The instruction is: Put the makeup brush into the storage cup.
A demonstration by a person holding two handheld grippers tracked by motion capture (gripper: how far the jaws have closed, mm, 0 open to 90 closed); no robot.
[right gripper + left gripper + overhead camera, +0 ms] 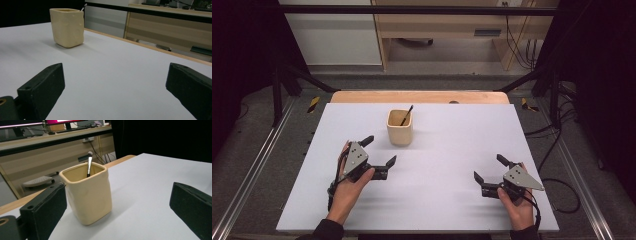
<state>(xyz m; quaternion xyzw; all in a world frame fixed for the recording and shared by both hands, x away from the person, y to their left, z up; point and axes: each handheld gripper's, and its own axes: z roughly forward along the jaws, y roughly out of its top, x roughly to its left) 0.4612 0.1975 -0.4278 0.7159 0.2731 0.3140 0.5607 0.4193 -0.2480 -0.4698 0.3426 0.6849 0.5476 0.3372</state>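
Two grippers rest low on the white table top [437, 200], each with its jaws spread wide and nothing between them. Most of the small brush [89, 165] is hidden inside the cream square cup [400, 128]; in the left gripper view only its upper handle and rounded grey tip rise above the rim, leaning toward the back wall, and how far down it reaches cannot be told. The cup stands upright at the middle of the table's far half, just ahead of the left gripper [379, 150] and a little to its right. The right gripper [491, 168] sits well apart from the cup, near the right front corner, with bare surface all the way between. Both hands are cut off at the sleeve by the bottom edge.
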